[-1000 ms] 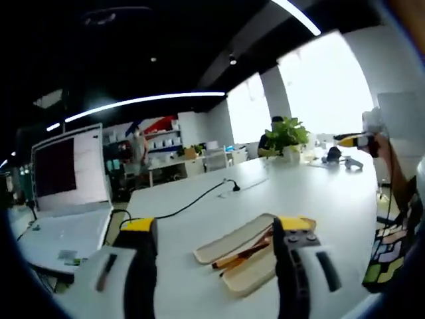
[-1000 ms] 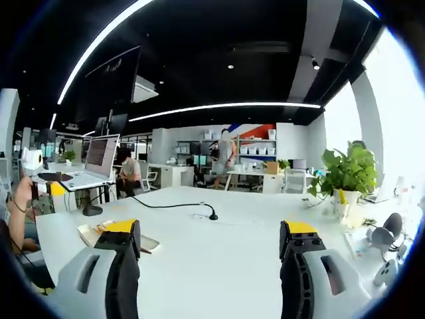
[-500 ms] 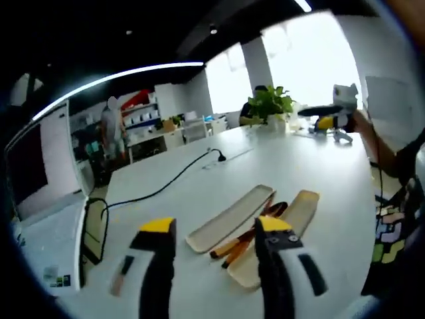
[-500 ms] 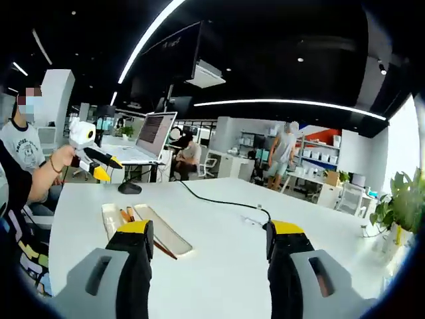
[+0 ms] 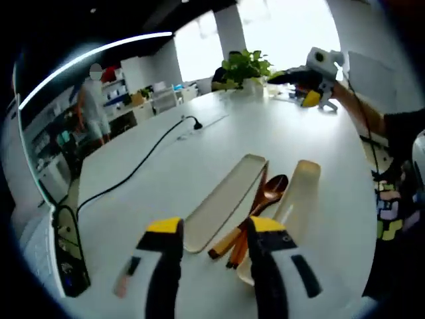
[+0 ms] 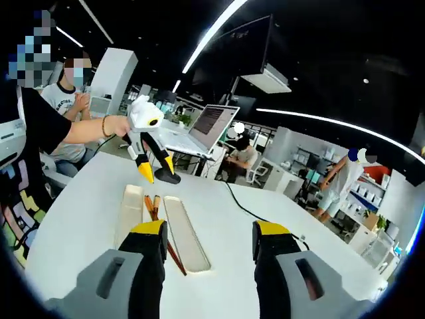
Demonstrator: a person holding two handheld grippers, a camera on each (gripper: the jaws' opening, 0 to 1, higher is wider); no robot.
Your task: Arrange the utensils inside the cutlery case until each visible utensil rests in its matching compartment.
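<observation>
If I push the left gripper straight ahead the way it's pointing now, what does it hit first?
Most likely the wooden-handled utensils, whose handle ends lie just beyond the open jaws of the left gripper, between the two beige case halves. Depth is unclear, so it may pass above them.

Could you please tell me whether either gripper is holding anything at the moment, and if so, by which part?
Nothing is held. The left gripper and right gripper both stand open above the white table, with the brown wooden spoon untouched.
</observation>
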